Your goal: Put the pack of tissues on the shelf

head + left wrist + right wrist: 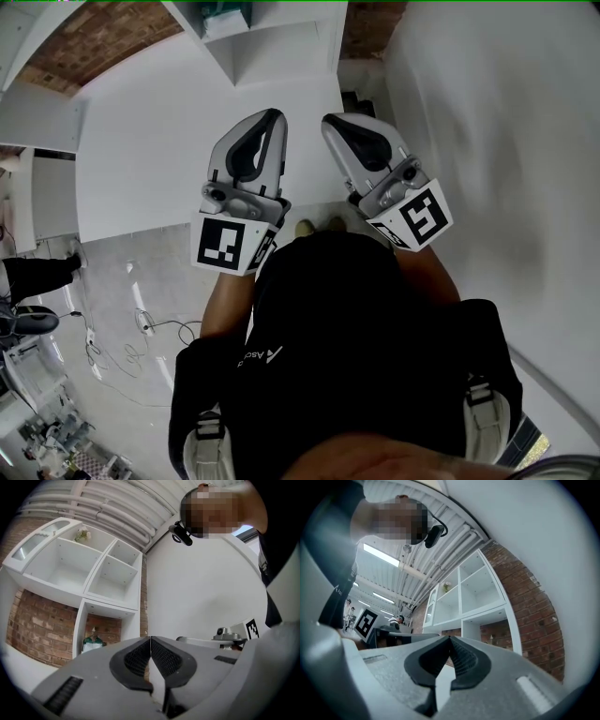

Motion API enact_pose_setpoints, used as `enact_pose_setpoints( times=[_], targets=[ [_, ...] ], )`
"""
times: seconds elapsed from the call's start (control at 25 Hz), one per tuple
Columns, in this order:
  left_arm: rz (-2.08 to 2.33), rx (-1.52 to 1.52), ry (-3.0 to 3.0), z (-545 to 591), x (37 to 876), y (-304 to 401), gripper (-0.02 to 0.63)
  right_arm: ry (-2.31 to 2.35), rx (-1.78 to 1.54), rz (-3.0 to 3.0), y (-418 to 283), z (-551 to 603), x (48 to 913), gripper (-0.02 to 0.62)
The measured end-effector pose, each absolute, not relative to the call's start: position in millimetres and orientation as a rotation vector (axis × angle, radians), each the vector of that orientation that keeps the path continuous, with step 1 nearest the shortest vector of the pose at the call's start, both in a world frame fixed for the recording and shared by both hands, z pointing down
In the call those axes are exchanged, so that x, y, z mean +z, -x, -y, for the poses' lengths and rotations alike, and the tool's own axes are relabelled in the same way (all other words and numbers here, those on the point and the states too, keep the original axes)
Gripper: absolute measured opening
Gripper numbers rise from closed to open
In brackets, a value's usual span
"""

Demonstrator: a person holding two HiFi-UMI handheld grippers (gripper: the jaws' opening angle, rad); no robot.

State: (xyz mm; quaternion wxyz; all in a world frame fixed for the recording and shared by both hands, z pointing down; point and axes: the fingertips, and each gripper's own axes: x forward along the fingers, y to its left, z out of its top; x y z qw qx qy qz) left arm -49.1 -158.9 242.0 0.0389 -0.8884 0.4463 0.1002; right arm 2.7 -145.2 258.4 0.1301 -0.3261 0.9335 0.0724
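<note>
The pack of tissues point(93, 642), green and white, stands in a lower compartment of the white shelf unit point(110, 603) against the brick wall. In the head view the pack point(221, 13) shows at the top edge, inside the shelf unit point(272, 52). My left gripper point(274, 114) is held up in front of my chest, shut, with nothing between its pads point(140, 657). Beside it my right gripper point(330, 120) is also shut and empty, its ribbed pads point(459, 656) pressed together. Both point towards the shelf from well short of it.
A broad white surface point(150, 141) lies between me and the shelf. A white wall point(497, 112) rises on the right. Cables point(131, 347) trail over the grey floor at left, near another person's leg point(37, 272). A small plant point(83, 534) sits in an upper compartment.
</note>
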Motion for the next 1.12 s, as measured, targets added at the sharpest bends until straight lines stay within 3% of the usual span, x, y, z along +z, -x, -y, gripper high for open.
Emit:
enact_pose_setpoints(
  times=[1.12],
  targets=[
    [-1.277,0.257,2.771,150,253,29,-0.002,0.955,0.234,-2.736,9,137,267,0.0]
  ],
)
